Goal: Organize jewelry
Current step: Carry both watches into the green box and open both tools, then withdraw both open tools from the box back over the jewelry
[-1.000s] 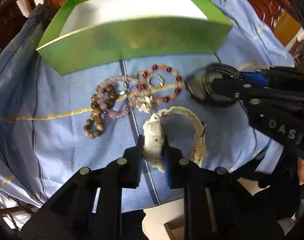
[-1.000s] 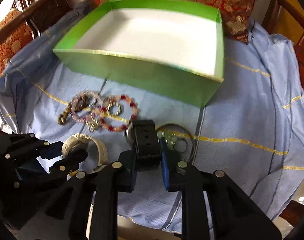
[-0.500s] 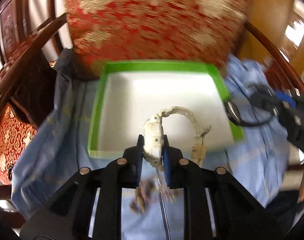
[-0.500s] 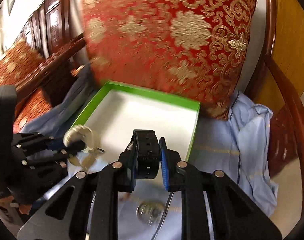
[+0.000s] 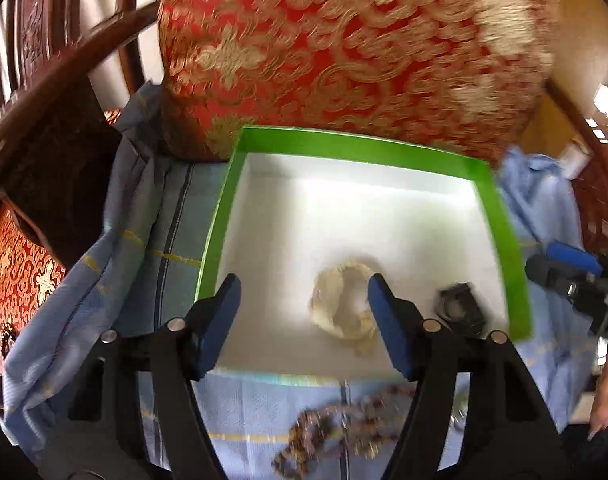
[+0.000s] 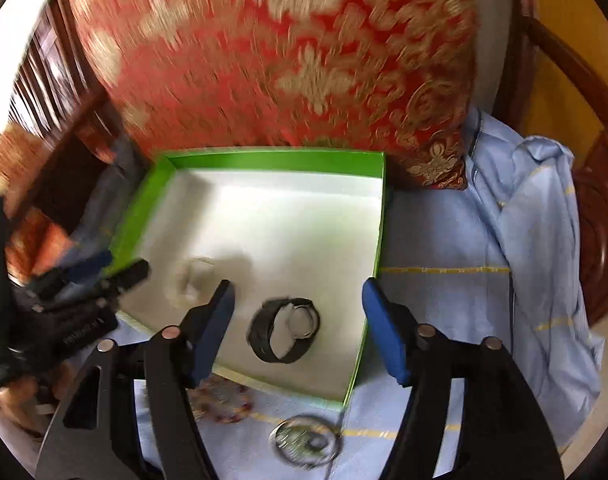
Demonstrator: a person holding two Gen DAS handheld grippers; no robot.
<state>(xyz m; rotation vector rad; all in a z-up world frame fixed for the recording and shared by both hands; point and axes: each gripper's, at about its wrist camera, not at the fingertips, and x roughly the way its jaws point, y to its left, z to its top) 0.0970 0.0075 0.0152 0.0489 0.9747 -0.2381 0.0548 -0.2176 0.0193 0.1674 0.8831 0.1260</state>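
Note:
A green box [image 5: 360, 148] with a white floor sits on a blue cloth. A white watch [image 5: 342, 304] lies inside it near the front, and a black watch [image 5: 462, 310] lies to its right. My left gripper [image 5: 301, 296] is open and empty above the white watch. In the right wrist view the same green box [image 6: 271, 157] holds the black watch [image 6: 283, 330] between my open right gripper [image 6: 297, 304] fingers, and the white watch [image 6: 191, 280] shows blurred to the left. Bead bracelets [image 5: 336, 428] lie on the cloth in front of the box.
A red and gold cushion [image 5: 344, 48] stands behind the box. Dark wooden chair arms [image 5: 43, 100] flank the seat. The blue cloth [image 6: 484, 240] bunches up at the right. A metal ring piece [image 6: 304, 440] and red beads [image 6: 223, 400] lie before the box.
Both grippers rose from the cloth to above the box holding their watches, then opened. The white and black watches now lie on the box floor.

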